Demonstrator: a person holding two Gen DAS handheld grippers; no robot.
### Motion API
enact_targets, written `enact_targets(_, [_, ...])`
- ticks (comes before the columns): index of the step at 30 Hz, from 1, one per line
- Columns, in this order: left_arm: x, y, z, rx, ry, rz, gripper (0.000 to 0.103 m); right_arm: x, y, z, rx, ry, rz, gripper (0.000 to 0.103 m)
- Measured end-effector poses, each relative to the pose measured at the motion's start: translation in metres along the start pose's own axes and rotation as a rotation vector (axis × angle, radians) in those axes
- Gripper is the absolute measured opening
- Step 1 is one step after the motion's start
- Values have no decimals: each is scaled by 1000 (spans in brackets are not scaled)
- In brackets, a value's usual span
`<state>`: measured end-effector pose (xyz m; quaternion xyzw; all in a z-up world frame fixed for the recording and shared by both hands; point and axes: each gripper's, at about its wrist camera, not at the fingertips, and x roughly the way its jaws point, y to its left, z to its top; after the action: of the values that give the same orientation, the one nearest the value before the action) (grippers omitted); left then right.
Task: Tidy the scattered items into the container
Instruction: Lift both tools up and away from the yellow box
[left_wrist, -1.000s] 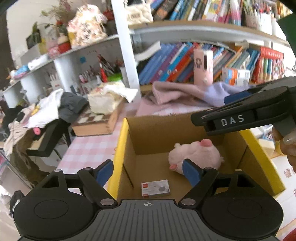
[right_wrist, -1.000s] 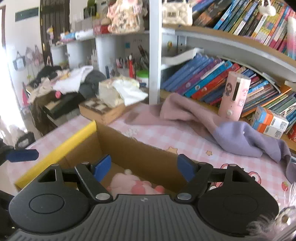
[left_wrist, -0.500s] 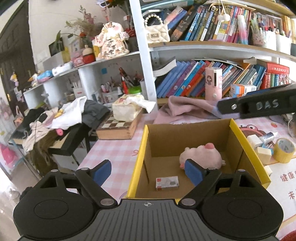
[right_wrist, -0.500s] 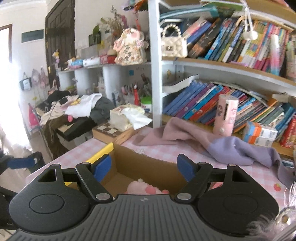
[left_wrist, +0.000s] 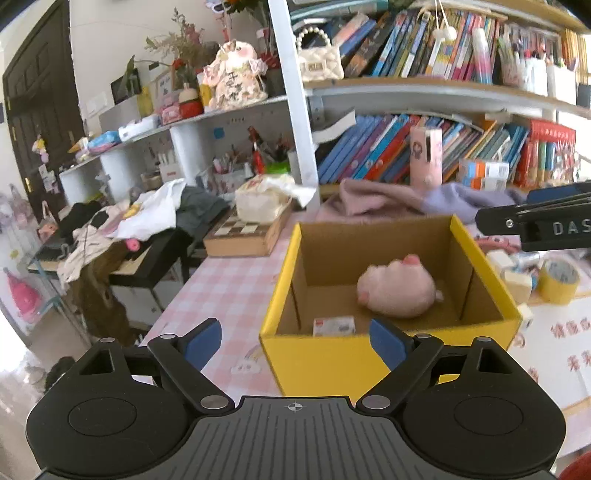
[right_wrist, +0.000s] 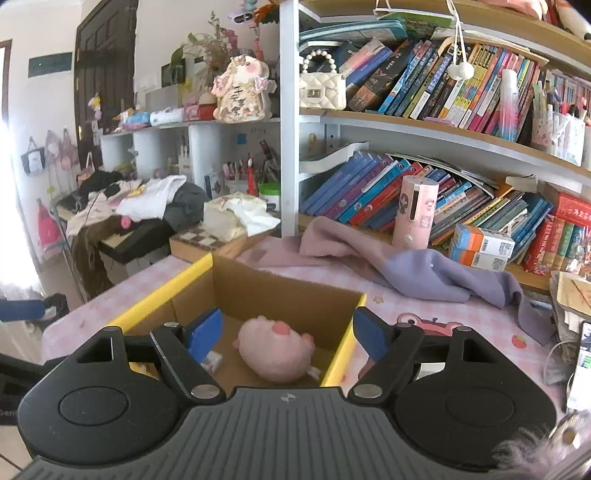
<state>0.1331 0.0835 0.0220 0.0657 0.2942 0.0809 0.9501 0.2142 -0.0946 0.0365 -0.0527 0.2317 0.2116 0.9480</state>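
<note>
Both grippers, left gripper (left_wrist: 295, 338) and right gripper (right_wrist: 286, 334), gape empty; remaining yellow tape roll (left_wrist: 557, 280) looks light, rigid: pinch its rim, then drop it in the yellow cardboard box (left_wrist: 369, 362).

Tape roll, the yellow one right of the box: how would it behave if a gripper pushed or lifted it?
The tape roll lies flat on the table, so a push would probably slide it, not roll it. It looks stiff, a ring that jaws could likely grip across. Tipped on edge, it might roll toward the yellow box.

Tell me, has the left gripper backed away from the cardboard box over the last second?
Yes. The left gripper has pulled back toward the camera side: its open fingers framed the pink plush inside the cardboard box; now they sit before its yellow front wall.
</note>
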Motion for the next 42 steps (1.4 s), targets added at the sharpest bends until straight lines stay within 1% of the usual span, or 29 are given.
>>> enact_targets(8, [-21, -2, -21, -43, 9, -13, 90, -35, 17, -27, -53, -9, -14, 77])
enact_targets(10, [-23, -2, -29, -33, 32, 10, 90, -44, 21, -35, -60, -12, -22, 76])
enact_targets(12, [-28, 0, -34, -28, 42, 27, 90, -52, 24, -41, -58, -31, -54, 76])
enact_targets(13, [-33, 2, -36, -31, 40, 33, 90, -57, 24, -43, -46, -35, -67, 76])
enact_targets(16, [-47, 5, -42, -44, 28, 39, 90, -71, 24, -51, -28, -38, -68, 75])
enact_targets(22, [-77, 6, -56, -44, 7, 48, 90, -94, 35, -74, -16, -10, -63, 75])
enact_targets(26, [-93, 16, -62, -62, -9, 89, 90, -107, 41, -93, -12, 14, -69, 75])
enact_targets(29, [-107, 21, -66, -89, -29, 105, 90, -115, 46, -105, -30, 22, -87, 75])
enact_targets(32, [-118, 21, -74, -89, -31, 91, 90, -124, 50, -110, -10, 21, -83, 75])
enact_targets(37, [-123, 20, -89, -82, 0, 69, 90, -136, 62, -116, -8, 30, -53, 75])
enact_targets(42, [-125, 25, -92, -113, 1, 56, 90, -146, 66, -121, 1, 51, -72, 75])
